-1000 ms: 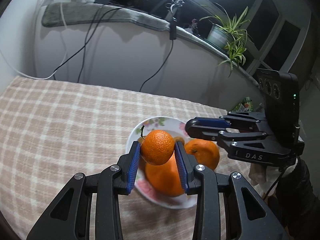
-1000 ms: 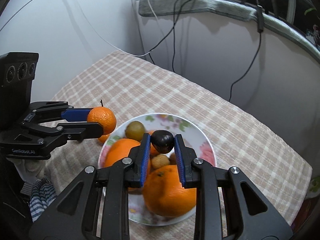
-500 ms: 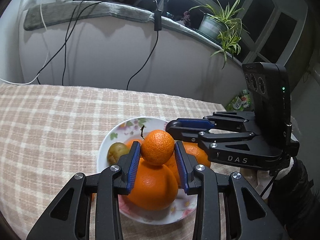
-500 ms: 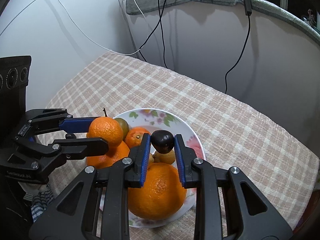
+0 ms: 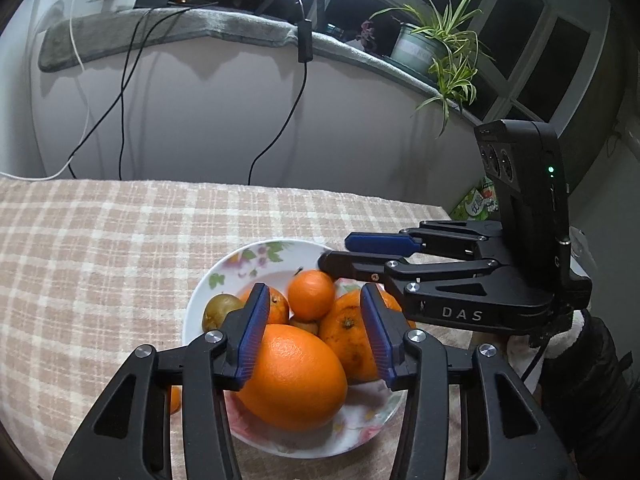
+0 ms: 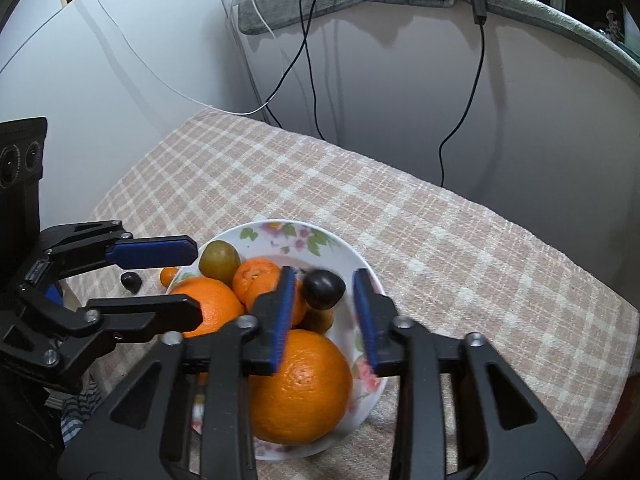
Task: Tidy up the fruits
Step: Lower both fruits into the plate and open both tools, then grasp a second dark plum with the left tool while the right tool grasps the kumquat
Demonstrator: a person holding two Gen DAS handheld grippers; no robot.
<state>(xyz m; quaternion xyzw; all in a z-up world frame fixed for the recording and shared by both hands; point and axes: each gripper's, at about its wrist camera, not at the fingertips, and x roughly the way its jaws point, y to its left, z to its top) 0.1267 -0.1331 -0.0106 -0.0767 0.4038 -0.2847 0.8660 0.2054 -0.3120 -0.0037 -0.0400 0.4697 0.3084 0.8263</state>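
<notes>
A floral white plate [image 5: 224, 276] [image 6: 340, 252] holds several oranges, a green kiwi [image 5: 218, 310] [image 6: 219, 257] and small brown fruits. My left gripper [image 5: 314, 330] is open above the plate; a small mandarin [image 5: 311, 295] lies free on the pile between its pads. My right gripper [image 6: 322, 312] is open too; a dark plum [image 6: 324, 289] sits loose between its pads on the pile. A big orange [image 5: 294, 372] [image 6: 300, 384] lies at the plate's near side. Each gripper shows in the other's view [image 5: 360, 252] [image 6: 176, 280].
A checked cloth [image 6: 440, 240] covers the table. A small dark fruit [image 6: 131, 281] and a small orange [image 6: 169, 276] lie on the cloth left of the plate. Cables hang down the wall behind. A potted plant [image 5: 432, 48] stands on the ledge.
Both grippers have opened over the plate. The mandarin left the left pads and the plum left the right pads; both now rest on the fruit pile.
</notes>
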